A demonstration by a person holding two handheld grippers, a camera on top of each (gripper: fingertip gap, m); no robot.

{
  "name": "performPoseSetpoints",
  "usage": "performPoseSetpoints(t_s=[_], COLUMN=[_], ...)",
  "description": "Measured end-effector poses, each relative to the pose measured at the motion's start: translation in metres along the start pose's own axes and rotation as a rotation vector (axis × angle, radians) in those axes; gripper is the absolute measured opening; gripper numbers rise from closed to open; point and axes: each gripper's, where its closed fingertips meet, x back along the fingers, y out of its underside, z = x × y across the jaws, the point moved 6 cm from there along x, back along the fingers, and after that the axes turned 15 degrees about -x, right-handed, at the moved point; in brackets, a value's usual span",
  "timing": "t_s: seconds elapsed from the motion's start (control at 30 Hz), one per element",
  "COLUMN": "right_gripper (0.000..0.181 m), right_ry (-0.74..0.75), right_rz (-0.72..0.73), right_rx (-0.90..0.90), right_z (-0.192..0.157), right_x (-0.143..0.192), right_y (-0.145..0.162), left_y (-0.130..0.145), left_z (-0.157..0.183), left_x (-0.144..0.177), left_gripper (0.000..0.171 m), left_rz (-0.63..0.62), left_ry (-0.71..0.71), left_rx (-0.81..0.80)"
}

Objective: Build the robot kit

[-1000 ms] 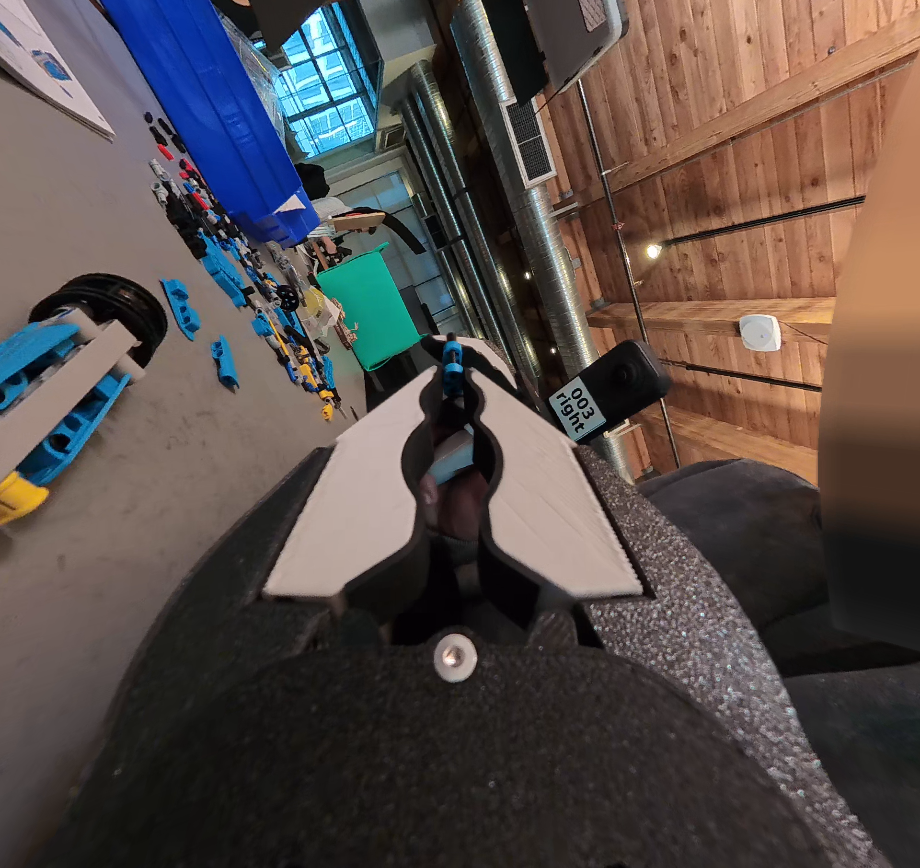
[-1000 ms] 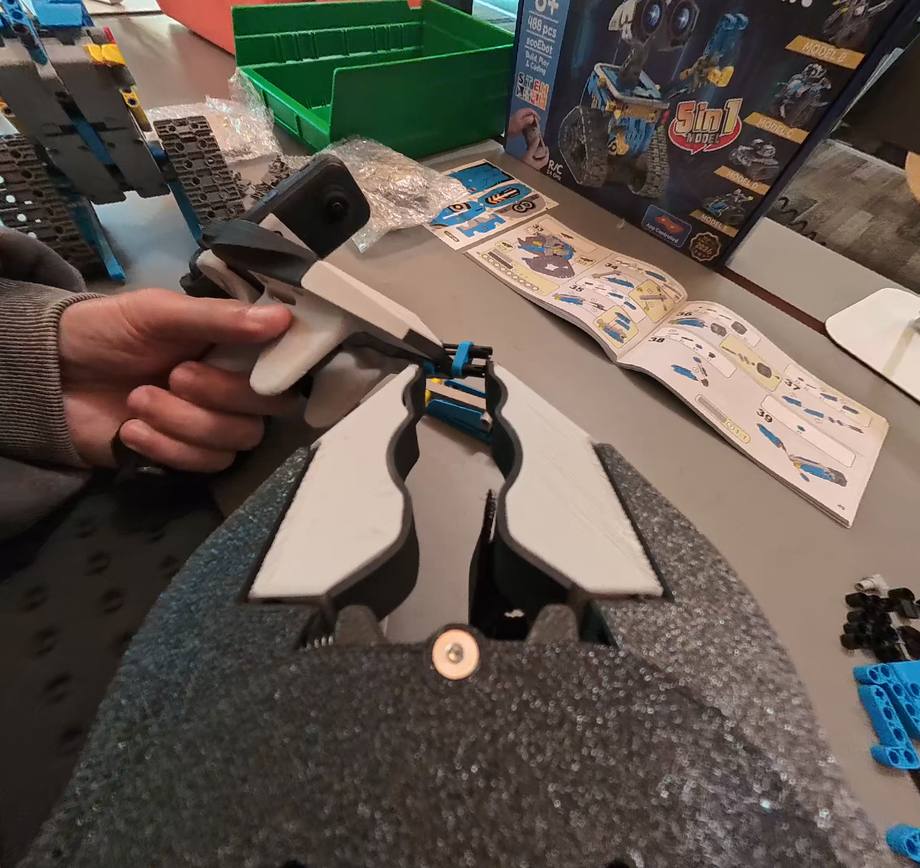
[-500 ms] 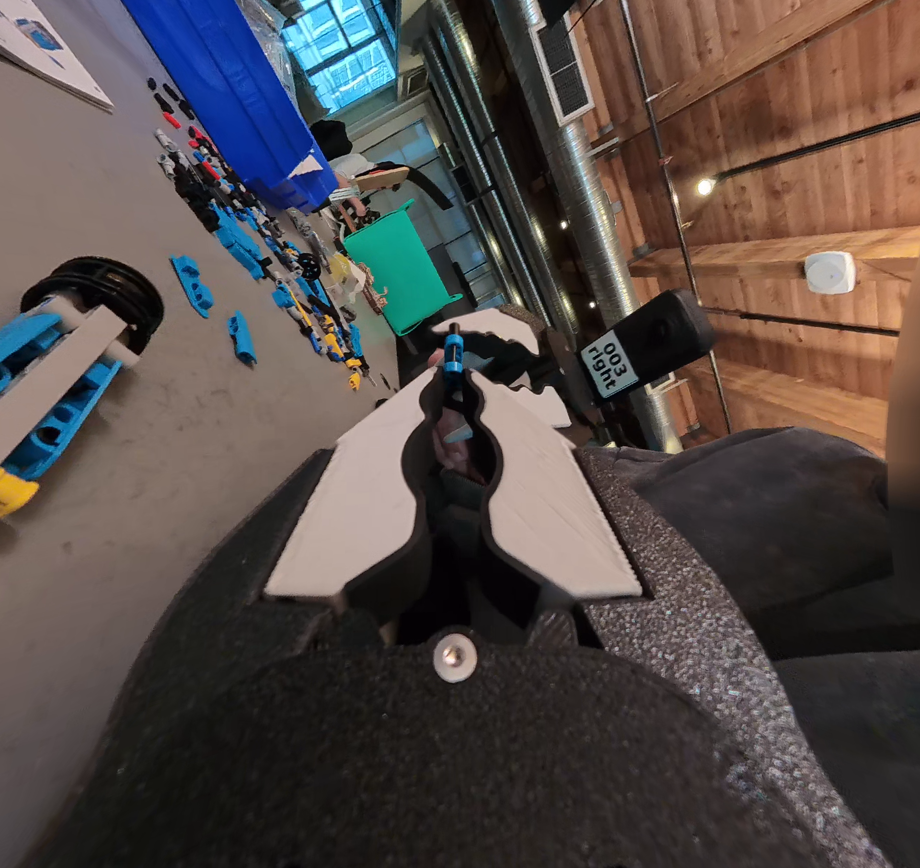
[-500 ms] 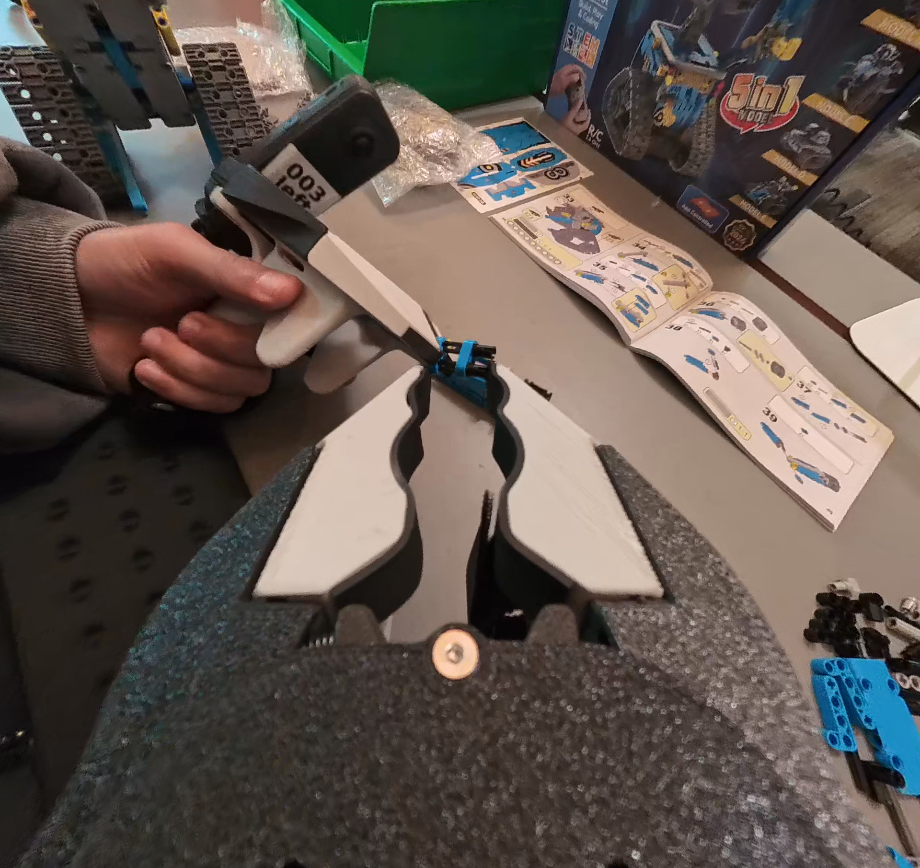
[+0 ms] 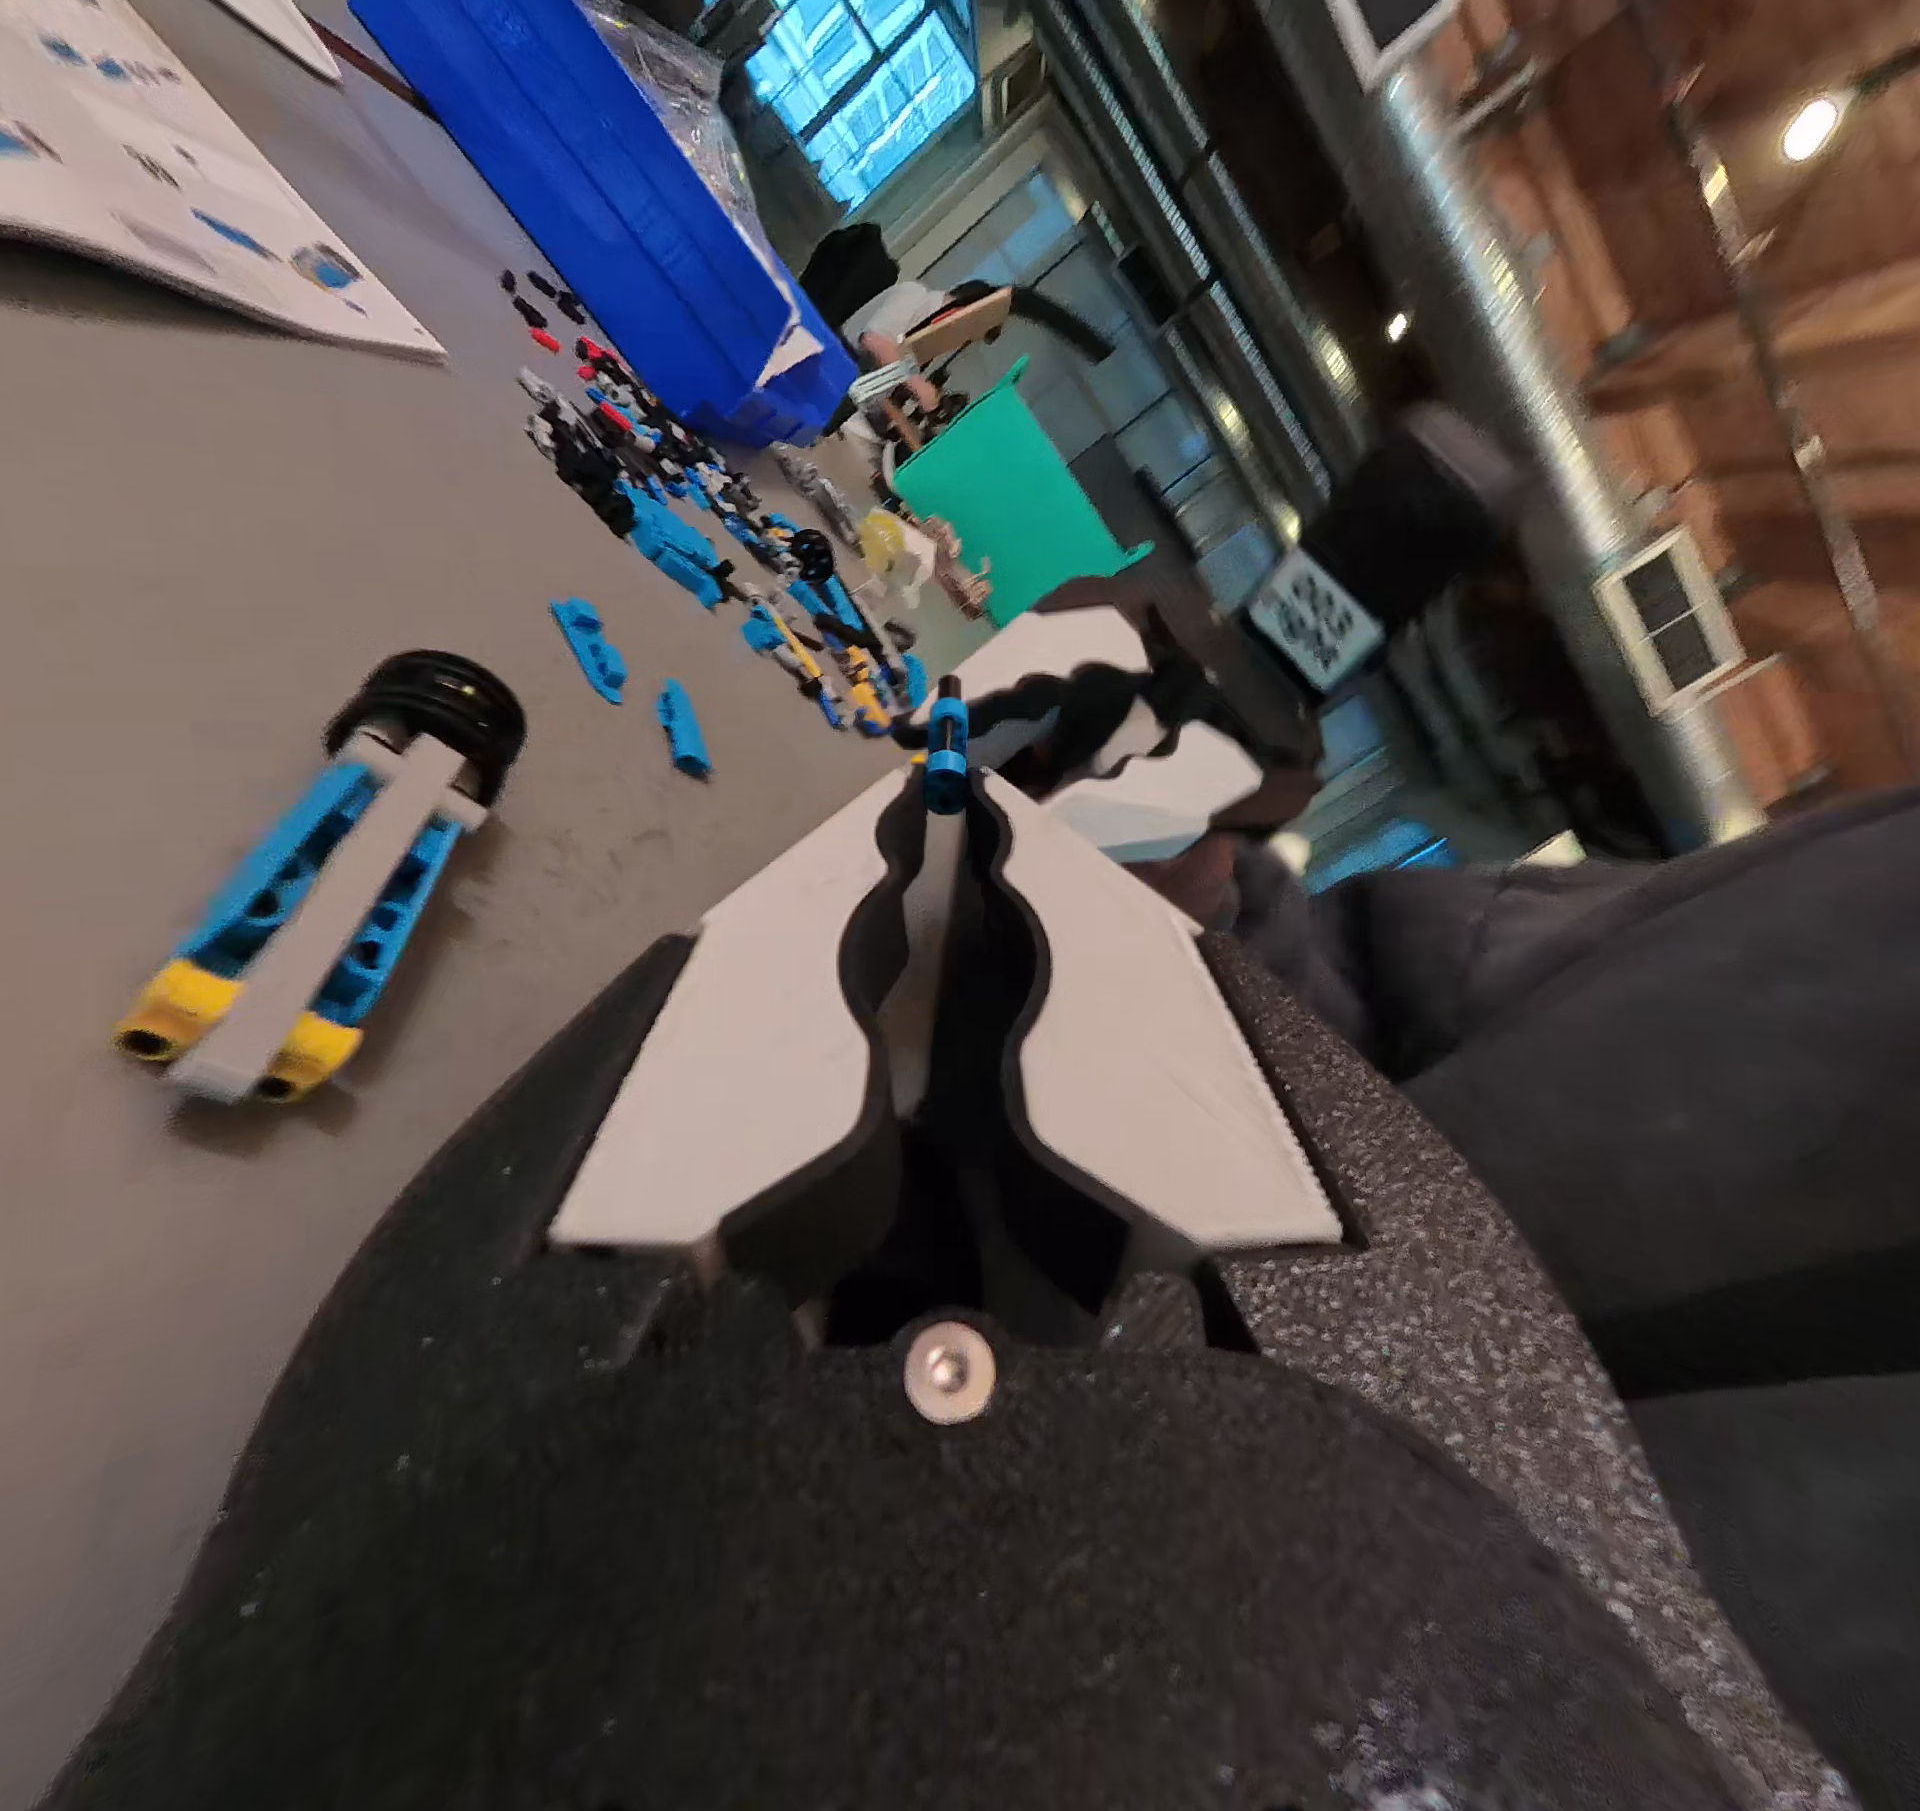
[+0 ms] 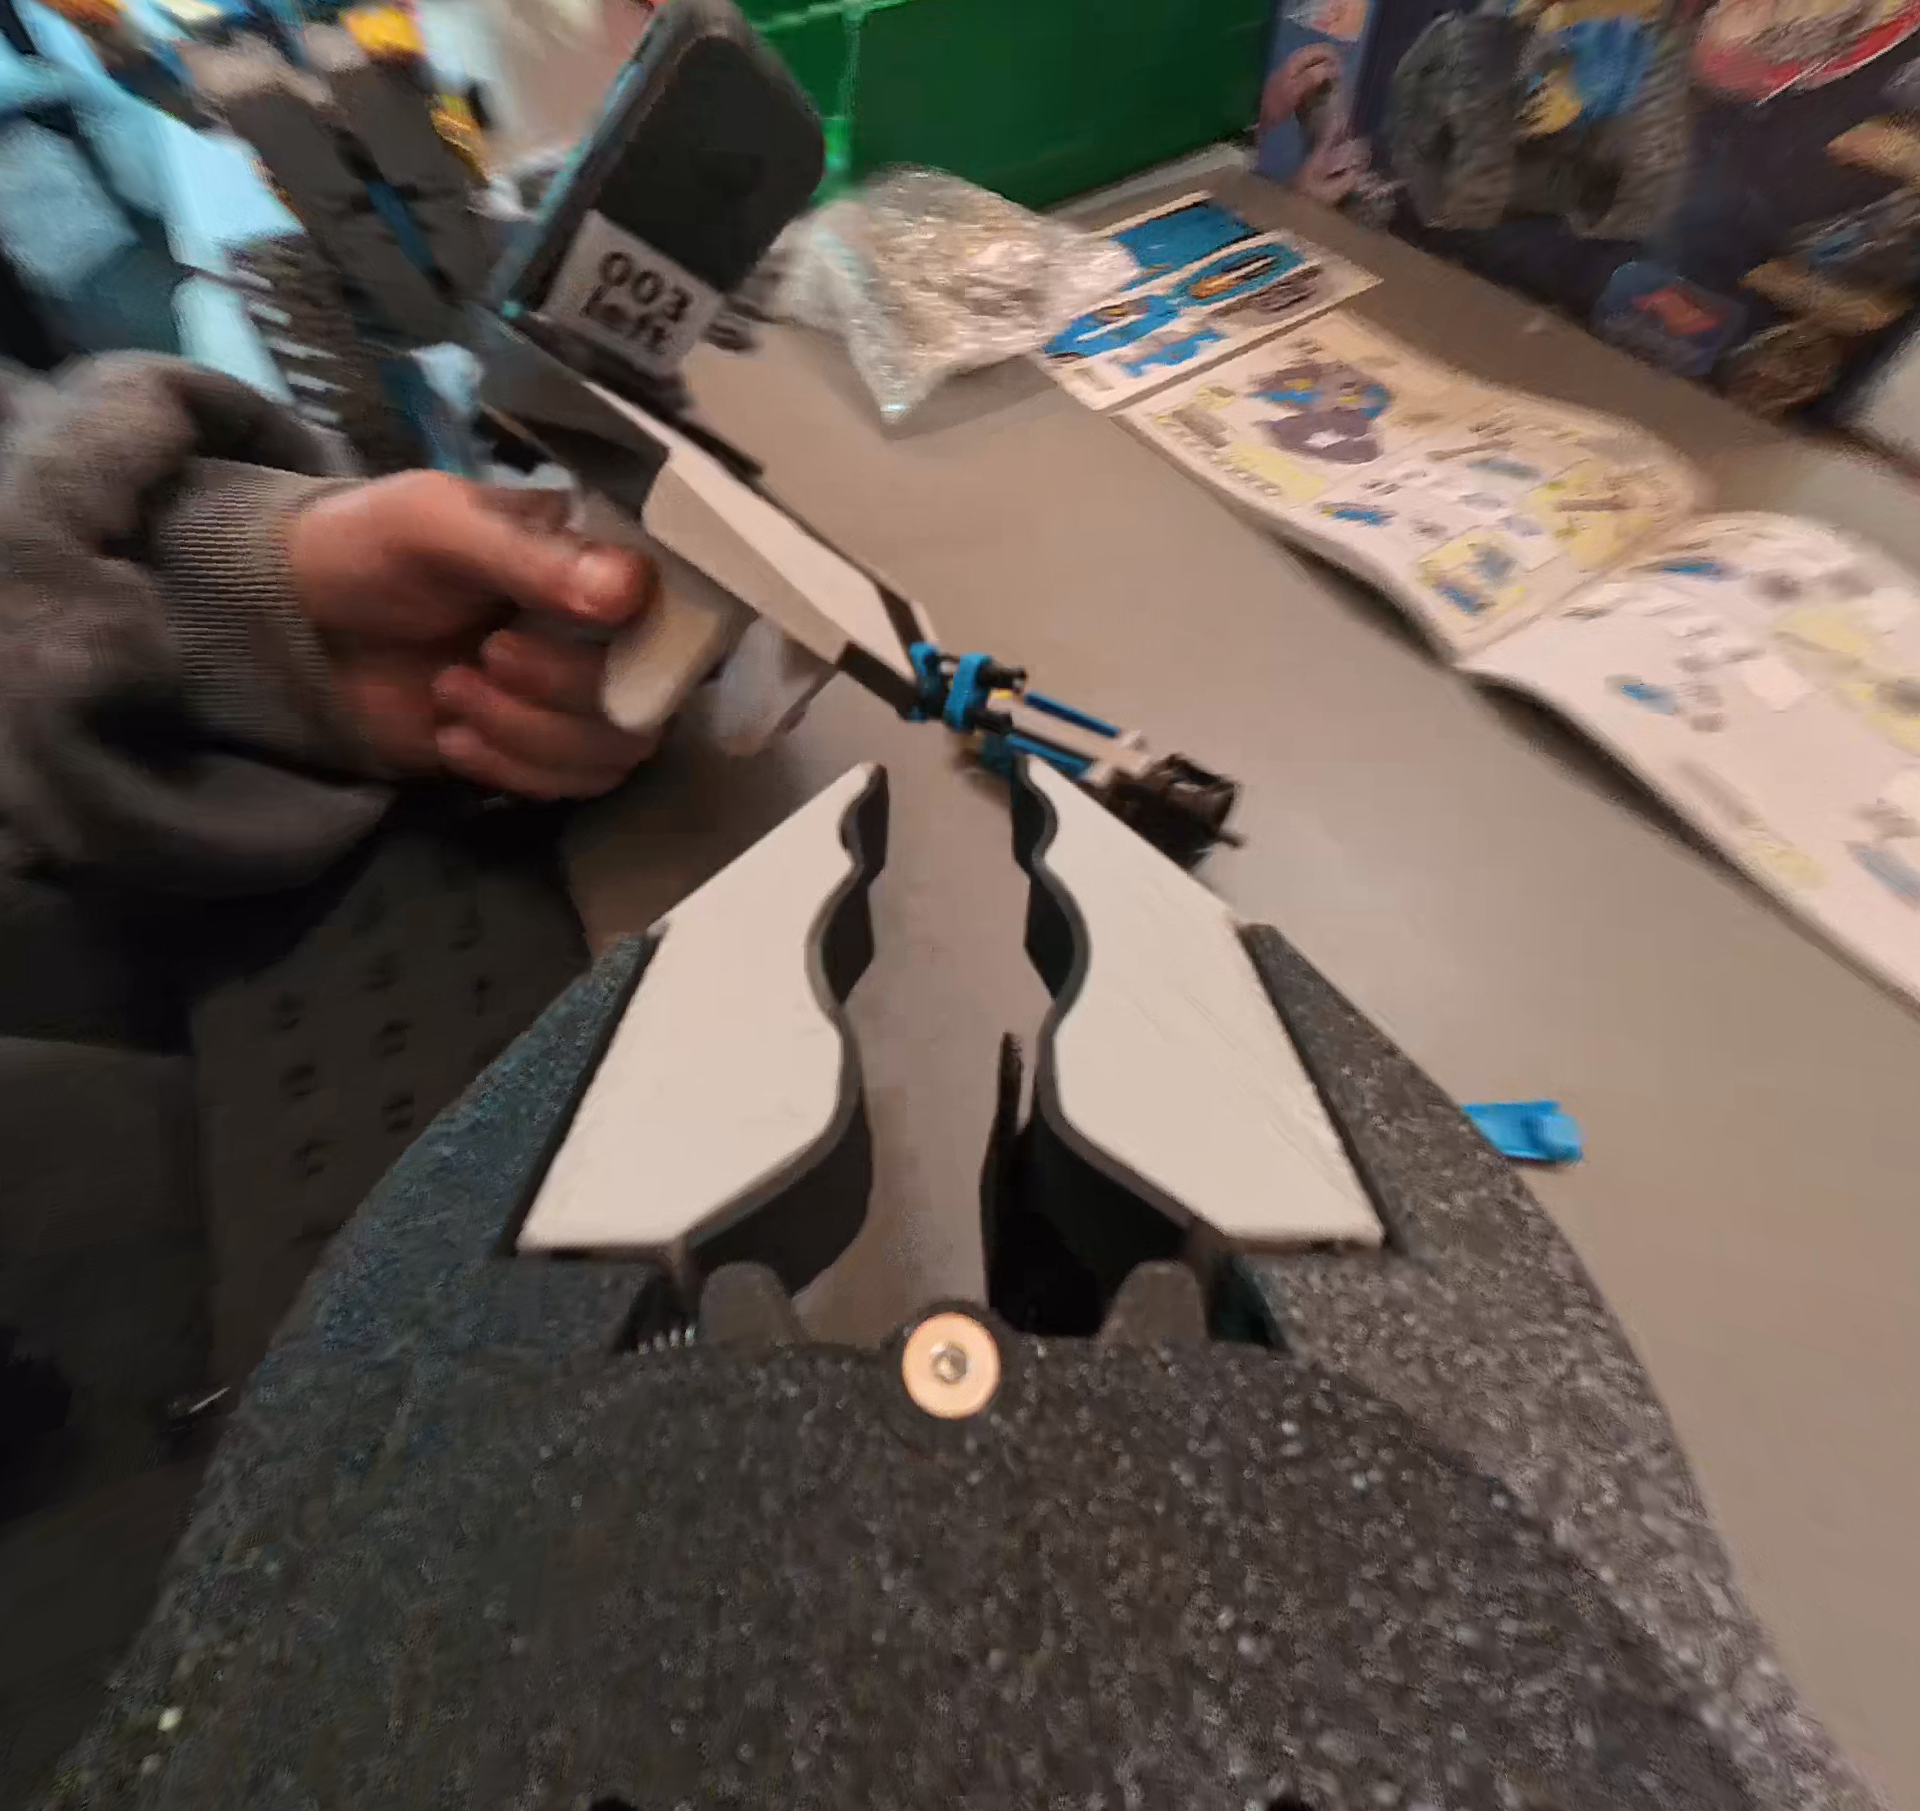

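Left claw (image 5: 948,797): pinched closed on a small blue connector on a black axle (image 5: 945,753), held above the grey worktop (image 5: 260,618).
Right claw (image 6: 948,782): parted, holding nothing, just short of that connector.
Beyond the connector: wheel-and-beam assembly (image 5: 343,878), loose blue and black parts (image 5: 665,504), then a blue bin (image 5: 582,161), contents hidden.
Green bin (image 6: 997,26): cut off, interior unseen.
Far items motion-blurred.

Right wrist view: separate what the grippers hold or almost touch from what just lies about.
In hand: left gripper shut on blue pin; right gripper open, nearest wheel assembly.
Lying about: booklet, plastic bag, green bin, kit box, loose blue part.
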Motion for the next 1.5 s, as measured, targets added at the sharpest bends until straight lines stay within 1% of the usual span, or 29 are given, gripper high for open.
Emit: performPoseSetpoints(t_s=[0.03,0.07,0.13,0.2,0.27,0.33,0.37,0.57,0.67,0.7,0.8,0.97,1.07,1.1,1.23,1.3,1.5], right_gripper=[0.031,0.034,0.027,0.033,0.031,0.022,0.007,0.007,0.011,0.008,0.007,0.006,0.005,0.006,0.007,0.007,0.008], right_ry=[-0.092,-0.186,-0.363,-0.443,-0.496,-0.55,-0.587,-0.59,-0.594,-0.595,-0.584,-0.609,-0.62,-0.603,-0.577,-0.607,-0.601], right_rz=[-0.012,0.002,0.025,-0.014,-0.023,-0.021,-0.02,-0.047,-0.079,-0.067,-0.115,-0.115,-0.113,-0.122,-0.101,-0.09,-0.127], right_rx=[-0.074,-0.15,-0.293,-0.366,-0.384,-0.398,-0.405,-0.357,-0.372,-0.368,-0.335,-0.323,-0.319,-0.313,-0.309,-0.336,-0.294], right_z=[0.003,0.005,0.009,0.011,0.009,0.006,0.005,0.005,0.005,0.006,0.007,0.008,0.007,0.008,0.01,0.011,0.01], right_x=[0.003,0.007,0.011,0.005,-0.002,-0.005,-0.004,-0.001,-0.002,-0.002,-0.004,-0.002,-0.003,-0.004,-0.004,-0.002,-0.004], right_y=[0.0,-0.002,-0.005,0.0,0.003,0.006,0.006,0.015,0.021,0.021,0.029,0.034,0.035,0.036,0.035,0.032,0.035], left_y=[-0.001,-0.003,-0.005,-0.004,0.002,0.005,0.005,0.014,0.021,0.022,0.029,0.034,0.035,0.036,0.033,0.032,0.035], left_z=[0.0,0.001,0.004,0.01,0.017,0.021,0.02,0.024,0.025,0.026,0.025,0.028,0.028,0.026,0.024,0.024,0.025], left_x=[0.004,0.008,0.012,0.01,0.004,0.001,0.001,-0.003,-0.006,-0.006,-0.008,-0.013,-0.013,-0.014,-0.014,-0.013,-0.013], left_gripper=[0.006,0.006,0.006,0.006,0.006,0.006,0.006,0.006,0.007,0.007,0.006,0.006,0.006,0.005,0.006,0.006,0.006], left_rz=[-0.025,-0.039,-0.058,-0.066,-0.116,-0.145,-0.146,-0.23,-0.292,-0.303,-0.361,-0.389,-0.4,-0.412,-0.384,-0.37,-0.397], left_ry=[0.0,0.005,0.027,0.061,0.085,0.082,0.07,0.046,0.031,0.03,0.007,-0.006,-0.006,-0.012,-0.023,-0.015,0.003], left_rx=[-0.044,-0.08,-0.123,-0.154,-0.206,-0.255,-0.265,-0.375,-0.442,-0.456,-0.497,-0.559,-0.563,-0.565,-0.54,-0.532,-0.527])
